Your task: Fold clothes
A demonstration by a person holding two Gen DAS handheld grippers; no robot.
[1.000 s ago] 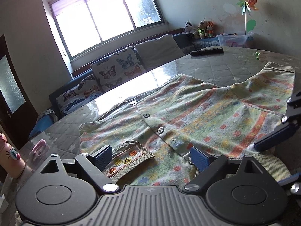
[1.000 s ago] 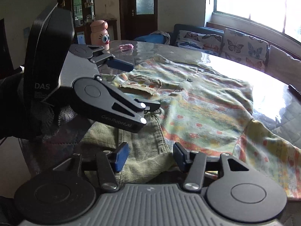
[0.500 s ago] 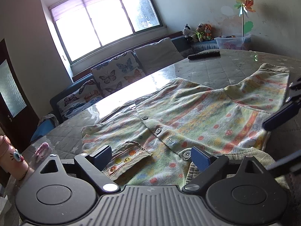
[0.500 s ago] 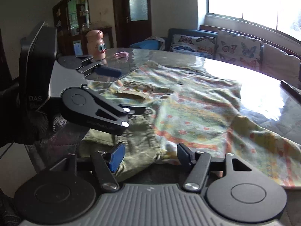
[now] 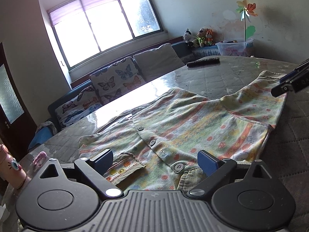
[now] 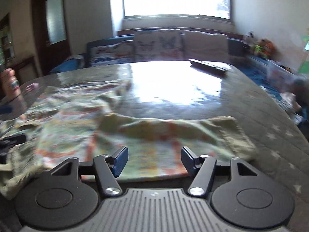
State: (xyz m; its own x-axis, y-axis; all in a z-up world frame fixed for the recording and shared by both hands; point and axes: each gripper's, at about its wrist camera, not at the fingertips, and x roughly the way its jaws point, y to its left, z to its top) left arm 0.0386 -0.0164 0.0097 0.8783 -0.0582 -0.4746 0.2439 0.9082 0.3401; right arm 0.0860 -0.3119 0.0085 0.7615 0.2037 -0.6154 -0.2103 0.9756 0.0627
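Shirt (image 5: 193, 119) flat, unfolded; left gripper (image 5: 154, 159) and right gripper (image 6: 153, 159) fingers apart, empty. Next: grasp sleeve (image 6: 193, 127).

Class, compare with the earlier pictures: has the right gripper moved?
Yes. The right gripper has swung rightward: in its view the remote control, formerly at the right edge, now sits ahead, and the garment's sleeve lies before it.

Bright window (image 5: 104, 21) lights a sofa (image 5: 115, 85) with butterfly cushions (image 5: 114, 79), beside a dark door (image 6: 51, 31) and pale walls (image 5: 193, 5)
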